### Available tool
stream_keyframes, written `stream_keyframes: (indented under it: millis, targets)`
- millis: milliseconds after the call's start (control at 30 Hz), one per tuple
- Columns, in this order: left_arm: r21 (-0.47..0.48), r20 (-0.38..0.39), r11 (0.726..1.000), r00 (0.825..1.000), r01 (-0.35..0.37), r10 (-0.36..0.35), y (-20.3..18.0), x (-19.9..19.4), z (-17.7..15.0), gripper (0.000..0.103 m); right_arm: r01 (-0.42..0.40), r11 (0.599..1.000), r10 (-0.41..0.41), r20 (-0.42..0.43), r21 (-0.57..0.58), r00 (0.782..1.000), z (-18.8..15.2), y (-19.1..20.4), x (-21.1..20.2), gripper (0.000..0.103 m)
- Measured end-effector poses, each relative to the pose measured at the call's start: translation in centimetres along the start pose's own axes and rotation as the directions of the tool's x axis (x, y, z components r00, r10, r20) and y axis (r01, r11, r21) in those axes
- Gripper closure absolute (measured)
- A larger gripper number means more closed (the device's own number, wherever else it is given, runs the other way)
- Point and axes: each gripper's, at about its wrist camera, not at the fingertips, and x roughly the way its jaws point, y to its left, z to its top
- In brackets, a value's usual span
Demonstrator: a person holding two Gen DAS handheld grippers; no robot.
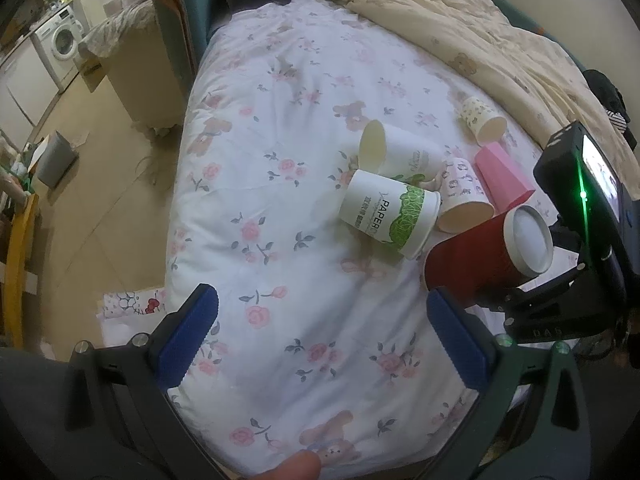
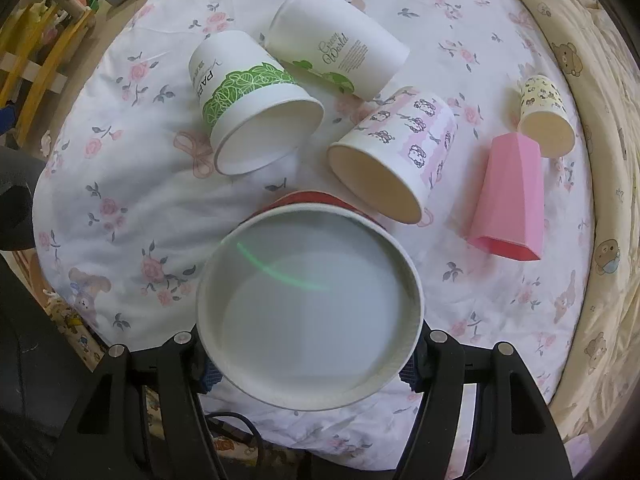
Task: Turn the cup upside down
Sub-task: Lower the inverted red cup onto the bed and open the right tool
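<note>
Red cup sits gripped in my right gripper, fingers clamped on its sides near the rim, held off the floral sheet with its white mouth facing the right wrist camera. From the left wrist view it lies roughly sideways, mouth tipped up toward the rig. I judge the pickup done; the turn-over and set-down mouth-first remain. My left gripper hangs spread wide over bare sheet, holding nothing. Ahead, lying on their sides: leaf-band cup, Green World cup, sheep-print cup, pink cup, small bear-print cup. The sheep-print cup's rim lies just beside the red cup, crowding the landing spot; the soft bedding may tip it.
</note>
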Motion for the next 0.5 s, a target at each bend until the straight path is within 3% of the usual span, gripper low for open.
stream_keyframes:
  millis: [200, 300, 367, 500]
  targets:
    - [-0.013, 0.012, 1.0, 1.0, 0.006, -0.006, -0.2, -0.1, 0.1, 0.0, 0.014, 1.0, -0.013, 0.026, -0.014, 1.0, -0.2, 0.3, -0.3, 0.031]
    - [-0.002, 0.021, 1.0, 1.0, -0.009, 0.009, -0.4, -0.2, 0.2, 0.0, 0.025, 1.0, -0.024, 0.055, -0.005, 0.998, -0.8, 0.1, -1.1, 0.016]
    - [0.0, 0.025, 1.0, 1.0, -0.005, 0.005, -0.5, -0.2, 0.2, 0.0, 0.0, 1.0, -0.001, 0.074, 0.013, 0.997, -1.3, -0.1, -1.8, 0.011]
    - [0.005, 0.056, 1.0, 0.998, 0.001, -0.002, -0.7, -0.9, 0.0, 0.0, -0.049, 0.997, 0.041, 0.135, 0.059, 0.99, -3.2, -0.6, -3.9, 0.011]
